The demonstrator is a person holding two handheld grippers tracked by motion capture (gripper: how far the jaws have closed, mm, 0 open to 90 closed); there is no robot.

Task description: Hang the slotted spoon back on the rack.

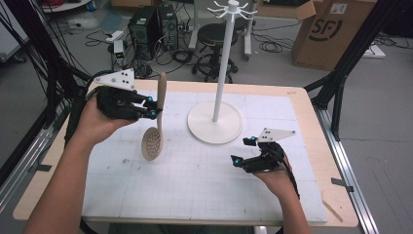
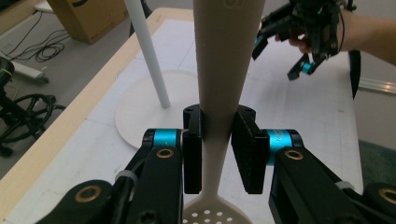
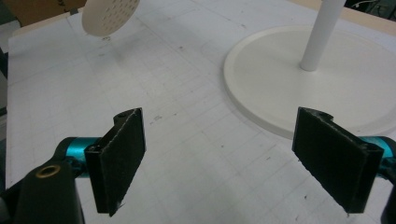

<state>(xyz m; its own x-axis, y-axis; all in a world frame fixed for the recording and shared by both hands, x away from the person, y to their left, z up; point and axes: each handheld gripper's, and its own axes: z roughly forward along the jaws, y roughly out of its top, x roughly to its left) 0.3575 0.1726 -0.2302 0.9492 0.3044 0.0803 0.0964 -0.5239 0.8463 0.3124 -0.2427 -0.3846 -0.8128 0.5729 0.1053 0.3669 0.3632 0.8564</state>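
A lab room was seen in the bkgd: grey floor with cables, a brown cardboard box (image 1: 325, 30), a black round stool (image 1: 215, 36) and black computer towers (image 1: 152, 28). In front stood a light wooden table (image 1: 311, 146) covered by a white gridded mat (image 1: 204, 180).

On the mat, a white stand with a round flat base, a thin pole and hooks at the top (image 1: 216, 122) was placed near the centre. A beige plastic slotted spoon with a perforated round head (image 1: 155, 122) was held above the mat, left of the stand, handle up and head down. It was clamped at its handle by the left gripper (image 2: 215, 140), both pads pressed on the handle. The right gripper (image 1: 243, 152) was held low over the mat, just in front of the base, jaws wide apart, nothing between them.

The step in hand was judged to be the hanging of the spoon on a hook, prob. For this, the spoon should be lifted to hook height, kept upright, and the handle end guided w/ care; a hole in the handle could not be confirmed. The free gripper could be used to steady the base.

Count: 1 spoon, 1 stand, 2 grippers, 1 mat, 1 box, 1 stool.
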